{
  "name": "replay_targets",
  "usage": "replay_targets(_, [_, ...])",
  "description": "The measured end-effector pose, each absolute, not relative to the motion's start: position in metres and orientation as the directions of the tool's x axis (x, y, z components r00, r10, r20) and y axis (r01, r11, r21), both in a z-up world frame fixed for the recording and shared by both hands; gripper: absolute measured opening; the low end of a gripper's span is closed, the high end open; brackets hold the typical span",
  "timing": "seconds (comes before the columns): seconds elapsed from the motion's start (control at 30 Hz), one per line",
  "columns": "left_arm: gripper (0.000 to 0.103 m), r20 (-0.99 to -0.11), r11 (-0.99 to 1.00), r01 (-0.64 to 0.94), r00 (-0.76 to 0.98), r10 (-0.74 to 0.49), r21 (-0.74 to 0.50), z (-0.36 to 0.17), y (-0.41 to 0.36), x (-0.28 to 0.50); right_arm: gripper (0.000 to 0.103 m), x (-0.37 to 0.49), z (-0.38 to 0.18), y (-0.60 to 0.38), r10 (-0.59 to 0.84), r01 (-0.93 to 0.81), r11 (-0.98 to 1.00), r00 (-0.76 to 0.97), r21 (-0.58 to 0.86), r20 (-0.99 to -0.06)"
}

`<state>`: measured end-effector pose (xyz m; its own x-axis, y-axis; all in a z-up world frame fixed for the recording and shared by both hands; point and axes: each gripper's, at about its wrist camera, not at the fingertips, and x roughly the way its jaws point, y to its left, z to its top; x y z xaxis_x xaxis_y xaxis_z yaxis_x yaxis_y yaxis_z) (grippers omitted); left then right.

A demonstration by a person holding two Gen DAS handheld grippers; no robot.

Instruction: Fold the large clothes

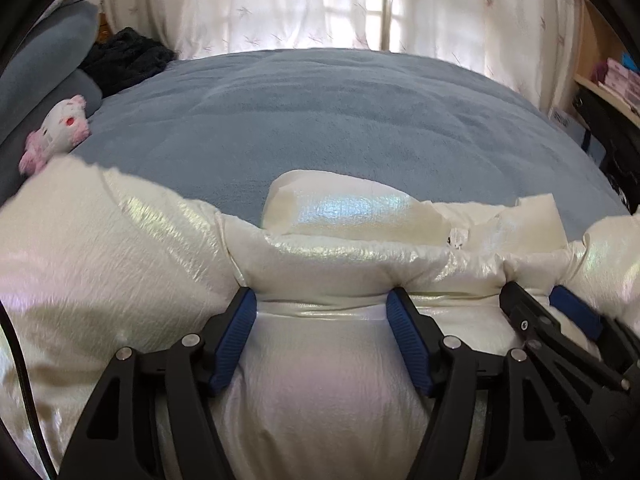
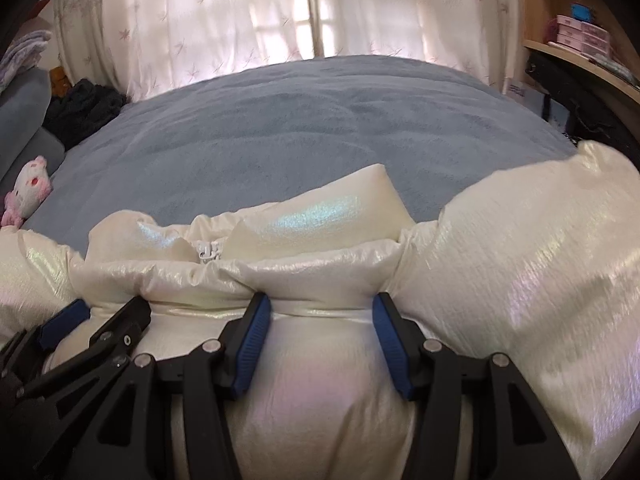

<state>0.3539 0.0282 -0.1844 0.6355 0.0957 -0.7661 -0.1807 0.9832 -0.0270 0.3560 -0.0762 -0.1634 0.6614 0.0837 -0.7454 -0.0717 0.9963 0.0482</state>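
A shiny cream puffer jacket (image 1: 328, 248) lies bunched at the near edge of the blue bed (image 1: 320, 120); it also fills the right wrist view (image 2: 320, 240). Its collar and white zipper (image 2: 208, 254) face the bed. My left gripper (image 1: 322, 304) has its jaws wide apart, with a thick roll of the jacket bulging between the blue pads (image 1: 236, 340). My right gripper (image 2: 318, 308) stands the same way just to the right, its pads (image 2: 252, 344) pressing a jacket roll. Each gripper shows in the other's view, the right one (image 1: 548, 300) and the left one (image 2: 108, 312).
A pink and white plush toy (image 1: 60, 132) and dark clothes (image 1: 124, 56) lie at the bed's left side by a grey pillow (image 1: 44, 56). White curtains (image 2: 304, 12) hang behind the bed. Shelves with boxes (image 2: 580, 36) stand at the right.
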Motion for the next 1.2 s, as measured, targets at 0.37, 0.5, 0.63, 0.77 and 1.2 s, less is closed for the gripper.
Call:
replay_targets(0.37, [0.061,-0.774,0.99,-0.122,0.633,0.025,-0.068,-0.164,0.104,0.348,0.047,0.362,-0.134,-0.163,0.288,-0.218,0.957,0.626,0.193,-0.724])
replay_targets(0.5, [0.059,-0.76,0.982,-0.144,0.649,0.004,-0.118,-0.163,0.14,0.339,0.047,0.358,-0.128,-0.207,0.275,-0.192,0.961,0.665,0.197,-0.694])
replay_targets(0.63, [0.059,-0.755,0.954,-0.233,0.655,0.011,-0.188,-0.167,0.177,0.331,0.047,0.355,-0.133,-0.244,0.262,-0.136,0.963,0.683,0.234,-0.681])
replay_targets(0.77, [0.059,-0.765,0.935,-0.288,0.643,0.029,-0.206,-0.174,0.195,0.33,0.048,0.354,-0.139,-0.263,0.229,-0.068,0.965,0.69,0.254,-0.686])
replay_targets(1.2, [0.068,-0.762,0.935,-0.345,0.627,0.164,-0.083,-0.148,0.171,0.304,0.049,0.33,-0.116,-0.244,0.065,-0.011,0.997,0.705,0.082,-0.706])
